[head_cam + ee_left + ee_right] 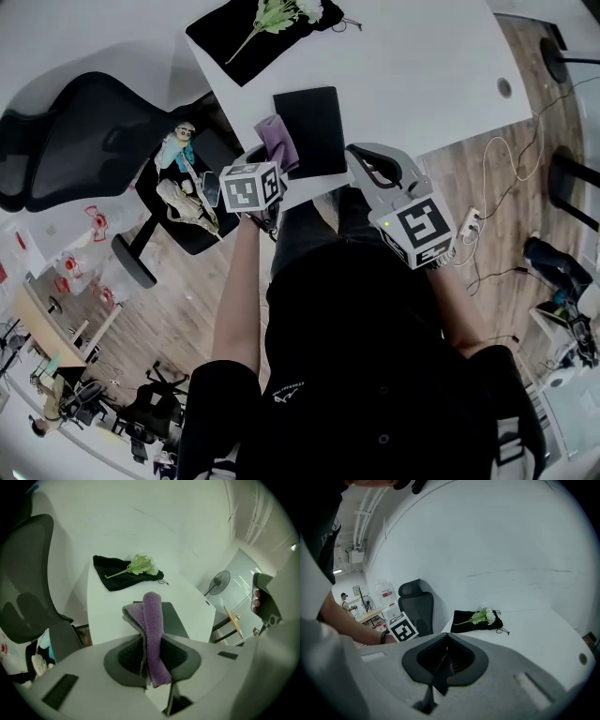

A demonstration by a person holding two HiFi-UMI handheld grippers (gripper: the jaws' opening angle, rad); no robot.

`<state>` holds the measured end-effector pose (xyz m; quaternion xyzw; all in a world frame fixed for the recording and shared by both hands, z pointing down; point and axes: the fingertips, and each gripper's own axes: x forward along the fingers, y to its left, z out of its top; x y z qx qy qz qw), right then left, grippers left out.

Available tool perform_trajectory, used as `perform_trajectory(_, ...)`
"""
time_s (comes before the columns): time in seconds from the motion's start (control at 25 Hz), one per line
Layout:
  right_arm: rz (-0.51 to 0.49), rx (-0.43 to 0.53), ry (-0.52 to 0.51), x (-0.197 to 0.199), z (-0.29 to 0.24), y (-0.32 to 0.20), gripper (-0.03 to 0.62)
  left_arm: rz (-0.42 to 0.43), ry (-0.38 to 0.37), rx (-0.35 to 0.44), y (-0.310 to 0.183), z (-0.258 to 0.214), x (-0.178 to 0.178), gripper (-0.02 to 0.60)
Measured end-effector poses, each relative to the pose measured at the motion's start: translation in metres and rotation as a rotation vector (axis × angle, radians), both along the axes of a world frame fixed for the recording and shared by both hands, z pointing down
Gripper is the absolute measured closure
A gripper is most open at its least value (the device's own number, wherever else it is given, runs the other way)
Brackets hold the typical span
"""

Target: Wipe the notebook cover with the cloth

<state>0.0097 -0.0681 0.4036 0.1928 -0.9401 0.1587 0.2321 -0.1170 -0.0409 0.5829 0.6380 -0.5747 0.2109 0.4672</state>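
Observation:
A black notebook (313, 129) lies flat near the front edge of the white table (422, 66). My left gripper (269, 161) is shut on a folded purple and grey cloth (277, 139), which sits at the notebook's left edge. In the left gripper view the cloth (153, 634) stands up between the jaws, and the notebook (176, 619) shows behind it. My right gripper (362, 156) hovers just off the notebook's front right corner. Its jaws (445, 660) are shut with nothing between them.
A black pouch (251, 34) with a sprig of white flowers (279, 13) lies at the table's far left. A black office chair (84, 131) with toy figures (184, 178) on its seat stands left of the table. Cables and a power strip (469, 223) lie on the floor at right.

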Motion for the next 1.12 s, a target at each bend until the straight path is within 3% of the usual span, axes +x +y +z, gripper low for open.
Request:
perform_trajectory(0.28,-0.014,0.003,-0.015,0.018,-0.003,0.001,0.589,0.040,0.105,0.031,-0.005,-0.008,0.053,0.500)
perform_trajectory(0.68,-0.040,0.013,-0.014,0.044,-0.003,0.002,0.589,0.156,0.096,-0.013,0.001,0.006,0.123,0.499)
perform_trajectory(1.12,-0.045,0.006,-0.013,0.069,0.003,0.001,0.589,0.150,0.078,-0.056,0.006,0.029,0.138,0.499)
